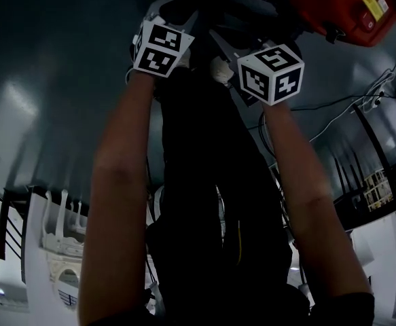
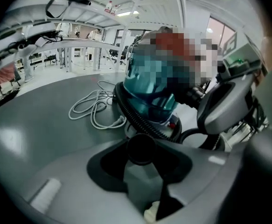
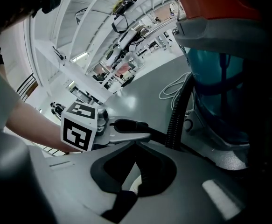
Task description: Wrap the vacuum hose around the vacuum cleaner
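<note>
Clamping the hose [image 2: 135,119] lengthwise, the left hand-held gripper [image 2: 142,144] faces its mouth.

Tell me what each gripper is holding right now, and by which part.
Left gripper clamps the black ribbed vacuum hose by its smooth black end cuff. Right gripper is shut with nothing in it.

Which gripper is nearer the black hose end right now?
Left. The left gripper is closed on the hose end itself. The right gripper sits close beside it with its jaws shut, and the hose end lies just beyond its tips.
</note>
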`<control>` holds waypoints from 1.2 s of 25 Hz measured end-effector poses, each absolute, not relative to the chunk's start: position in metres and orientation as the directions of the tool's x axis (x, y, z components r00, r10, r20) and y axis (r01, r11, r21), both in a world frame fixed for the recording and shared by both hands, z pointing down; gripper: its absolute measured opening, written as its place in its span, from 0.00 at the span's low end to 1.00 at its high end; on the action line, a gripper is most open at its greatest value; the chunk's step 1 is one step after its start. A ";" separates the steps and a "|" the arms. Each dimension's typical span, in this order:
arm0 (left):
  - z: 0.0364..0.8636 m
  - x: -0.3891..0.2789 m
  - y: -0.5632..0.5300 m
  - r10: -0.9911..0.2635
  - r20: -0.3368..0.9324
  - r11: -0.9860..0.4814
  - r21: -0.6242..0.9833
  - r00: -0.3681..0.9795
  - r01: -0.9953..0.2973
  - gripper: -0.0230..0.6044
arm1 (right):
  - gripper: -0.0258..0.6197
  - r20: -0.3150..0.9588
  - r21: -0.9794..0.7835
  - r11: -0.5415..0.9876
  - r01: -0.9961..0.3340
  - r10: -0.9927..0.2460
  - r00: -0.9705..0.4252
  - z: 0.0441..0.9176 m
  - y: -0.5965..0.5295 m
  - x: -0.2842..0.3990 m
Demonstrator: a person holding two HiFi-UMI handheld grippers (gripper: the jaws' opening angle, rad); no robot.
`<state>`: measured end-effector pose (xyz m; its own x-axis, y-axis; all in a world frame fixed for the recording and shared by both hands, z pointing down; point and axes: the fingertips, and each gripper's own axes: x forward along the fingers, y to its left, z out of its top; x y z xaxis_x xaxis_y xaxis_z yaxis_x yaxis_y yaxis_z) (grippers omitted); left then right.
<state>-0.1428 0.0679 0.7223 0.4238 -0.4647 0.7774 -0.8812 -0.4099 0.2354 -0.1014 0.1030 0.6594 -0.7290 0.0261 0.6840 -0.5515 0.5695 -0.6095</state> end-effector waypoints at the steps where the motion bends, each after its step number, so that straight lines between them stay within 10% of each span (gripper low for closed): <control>1: 0.717 -0.143 0.071 -0.462 0.781 -0.404 0.236 0.420 -0.884 0.27 | 0.04 0.685 -0.609 0.568 -0.553 0.026 -0.728 0.656 0.104 -0.101; 30: 0.524 -0.254 0.142 -0.418 0.861 -0.314 0.162 0.289 -0.936 0.27 | 0.04 0.714 -0.538 0.689 -0.486 0.066 -0.697 0.509 0.142 -0.112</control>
